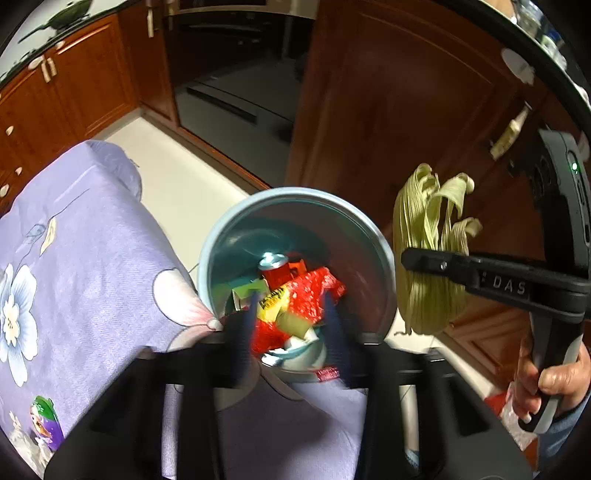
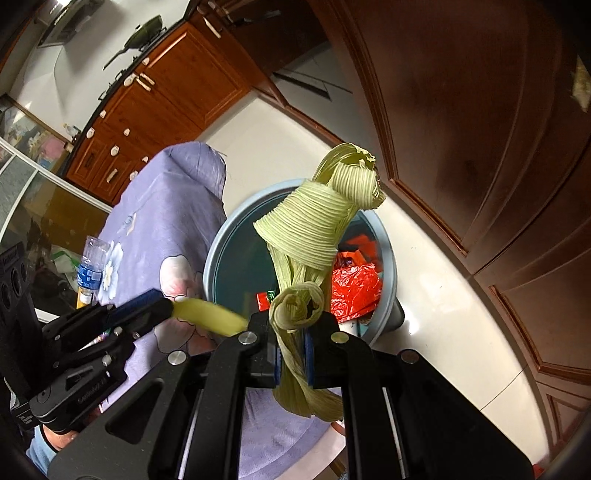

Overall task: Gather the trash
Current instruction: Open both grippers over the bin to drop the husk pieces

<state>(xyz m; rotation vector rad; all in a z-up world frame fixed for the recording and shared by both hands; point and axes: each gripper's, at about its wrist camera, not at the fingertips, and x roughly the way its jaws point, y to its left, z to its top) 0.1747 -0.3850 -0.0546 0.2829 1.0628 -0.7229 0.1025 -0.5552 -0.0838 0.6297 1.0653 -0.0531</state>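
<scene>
Glossy reddish wood cabinets [image 1: 388, 96] and a pale floor [image 1: 177, 177] back a tabletop under a lilac flowered cloth [image 1: 85, 236]. Beside it, frame centre, a round pale-blue bin [image 1: 373, 229] holds a red can, crinkled red plastic and wrappers. The right tongs [image 2: 291, 362] are clamped on ribbed, curling yellow-green husks [image 2: 310, 229] above the bin. The left tongs [image 1: 291, 325] stand parted over the bin; a blurred yellow-green strip [image 2: 210, 314] lies off their tip, and whether it is gripped cannot be told.

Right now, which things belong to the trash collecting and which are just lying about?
Job: husk bundle, clamped in the right gripper; bin; red wrapper and can inside it; yellow-green scrap by the open left gripper.
Lying about: water bottle, floral tablecloth, pan, cabinets.
</scene>
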